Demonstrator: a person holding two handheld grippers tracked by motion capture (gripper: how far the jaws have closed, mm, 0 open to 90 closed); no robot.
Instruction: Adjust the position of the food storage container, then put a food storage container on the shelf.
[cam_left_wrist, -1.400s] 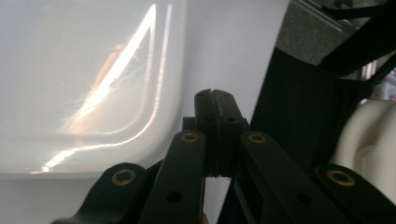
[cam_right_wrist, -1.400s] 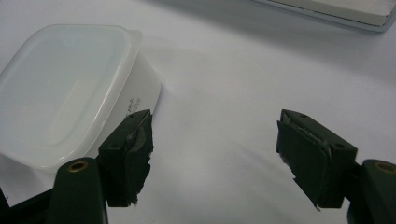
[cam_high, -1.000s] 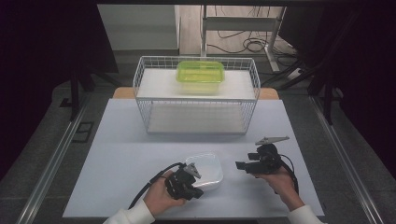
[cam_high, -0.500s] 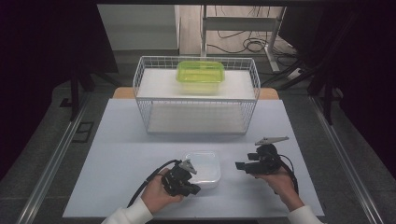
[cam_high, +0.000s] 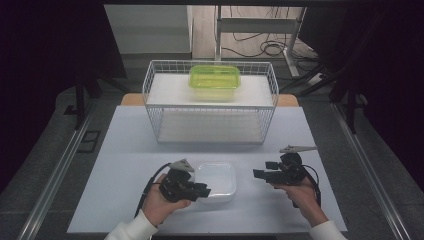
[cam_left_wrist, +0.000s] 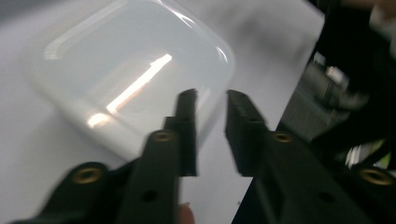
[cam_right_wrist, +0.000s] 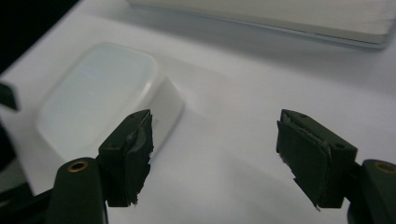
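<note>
Whereas a second earlier the left gripper (cam_high: 200, 190) pinched the rim of the clear rounded-square plastic container (cam_high: 216, 179) and tilted it, its jaws have just been opening, now parted a little with nothing between them, and the container lies flat, upside down, just beside them; the right gripper (cam_high: 260, 174) stays put, jaws wide and empty. Behind on the white table (cam_high: 125, 150) stands a white wire basket (cam_high: 210, 107) holding a lime-green plastic container (cam_high: 214, 80), with dark surroundings and floor cables. The container looks translucent, glossy, round-cornered.
</note>
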